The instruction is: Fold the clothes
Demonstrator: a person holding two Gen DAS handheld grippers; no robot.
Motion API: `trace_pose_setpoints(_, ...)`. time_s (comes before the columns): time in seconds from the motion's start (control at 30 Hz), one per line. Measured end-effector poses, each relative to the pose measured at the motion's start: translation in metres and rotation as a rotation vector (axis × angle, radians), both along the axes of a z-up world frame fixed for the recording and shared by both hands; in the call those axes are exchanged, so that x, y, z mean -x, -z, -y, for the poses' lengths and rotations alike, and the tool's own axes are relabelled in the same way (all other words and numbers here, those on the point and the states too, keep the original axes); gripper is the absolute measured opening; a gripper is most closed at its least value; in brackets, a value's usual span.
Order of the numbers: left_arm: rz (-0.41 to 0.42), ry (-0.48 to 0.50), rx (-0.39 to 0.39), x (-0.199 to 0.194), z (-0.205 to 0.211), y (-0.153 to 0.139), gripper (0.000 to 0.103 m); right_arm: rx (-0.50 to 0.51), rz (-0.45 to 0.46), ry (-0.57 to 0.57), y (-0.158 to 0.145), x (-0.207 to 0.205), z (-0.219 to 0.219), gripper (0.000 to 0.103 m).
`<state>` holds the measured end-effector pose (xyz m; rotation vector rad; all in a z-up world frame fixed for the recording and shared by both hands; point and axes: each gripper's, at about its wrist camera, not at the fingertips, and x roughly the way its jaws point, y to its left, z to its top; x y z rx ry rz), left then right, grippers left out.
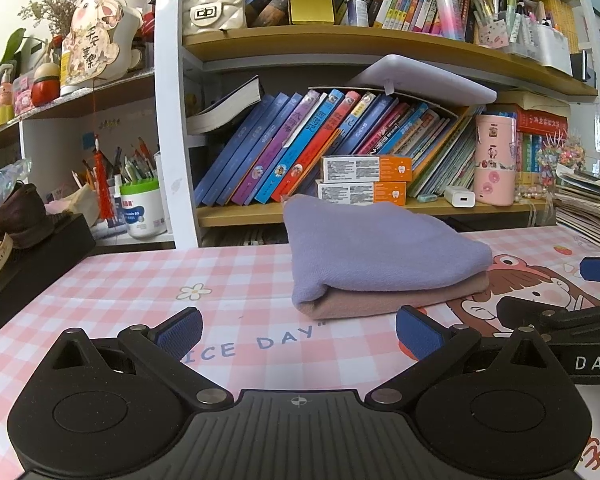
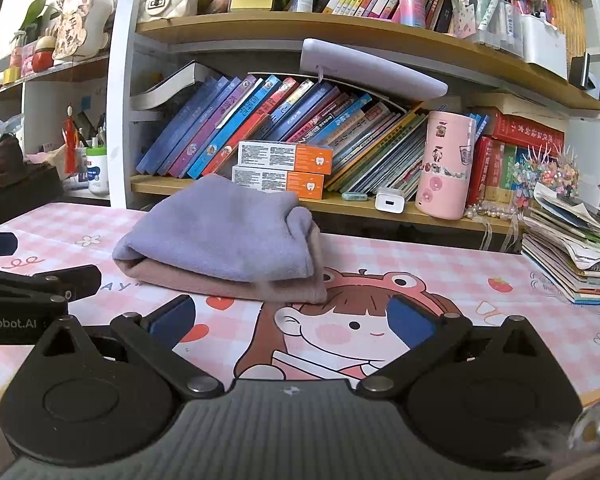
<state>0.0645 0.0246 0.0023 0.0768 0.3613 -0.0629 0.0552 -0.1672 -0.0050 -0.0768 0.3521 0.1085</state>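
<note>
A folded lavender cloth (image 1: 376,248) lies on top of a folded pink cloth (image 1: 388,300) in a neat stack on the pink checked tablecloth (image 1: 140,280). The stack also shows in the right wrist view, lavender (image 2: 228,232) over pink (image 2: 236,284). My left gripper (image 1: 300,332) is open and empty, a little in front of the stack. My right gripper (image 2: 292,320) is open and empty, just in front of the stack's right corner. Each gripper shows at the edge of the other's view, the right one (image 1: 580,320) and the left one (image 2: 24,296).
A bookshelf (image 1: 380,216) with slanted books, two orange-and-white boxes (image 1: 364,180), a white charger (image 1: 460,196) and a pink tumbler (image 1: 494,160) stands right behind the stack. A pile of booklets (image 2: 572,252) sits at the right. A black box (image 1: 28,268) stands at the left.
</note>
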Motion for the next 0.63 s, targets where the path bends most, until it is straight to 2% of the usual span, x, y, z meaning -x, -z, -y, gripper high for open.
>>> trace_pose_setpoints(0.63,-0.014,-0.002,0.01,-0.0017,-0.0019,0.0009,0.103,0.005,-0.015,0.001,0.0008,-0.0017,-0.0006,0.103)
